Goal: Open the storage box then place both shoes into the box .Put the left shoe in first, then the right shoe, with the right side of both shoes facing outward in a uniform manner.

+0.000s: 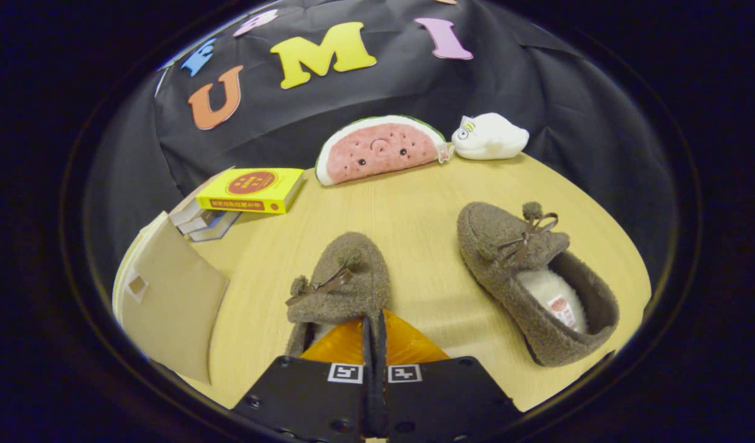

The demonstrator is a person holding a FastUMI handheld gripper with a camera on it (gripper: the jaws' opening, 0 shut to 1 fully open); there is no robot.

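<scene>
**Q:** What stage of the task does this moment represent?

**A:** An early one, as far as can be judged. The gripper (pixel 374 335) has its fingers drawn nearly together on the heel rim of the near shoe (pixel 340 283), which lies just ahead of the fingers, toe pointing away. Both fingers appear to press on that rim, so the shoe reads as gripped. Whether it is lifted off the bench (pixel 414 215) cannot be told.

**Q:** Which shoe is it, and where is the other?

**A:** Left or right cannot be settled from this angle. The second shoe (pixel 534 283) rests on the bench to the right of the gripper and a little beyond the fingertips, well apart from the first, its opening turned toward the gripper.

**Q:** And the storage box?

**A:** A beige flap (pixel 174 298), probably the box's lid, stands to the left of the gripper; the box interior is hidden, so opening is likely done but unconfirmed.

**Q:** What remains?

**A:** Neither shoe is in the box. Both placements, with right sides outward, are still to do.

**Q:** Other objects?

**A:** Stacked books (pixel 242 197), a watermelon plush (pixel 380 151) and a white plush (pixel 491 136) lie far beyond the fingers.
</scene>
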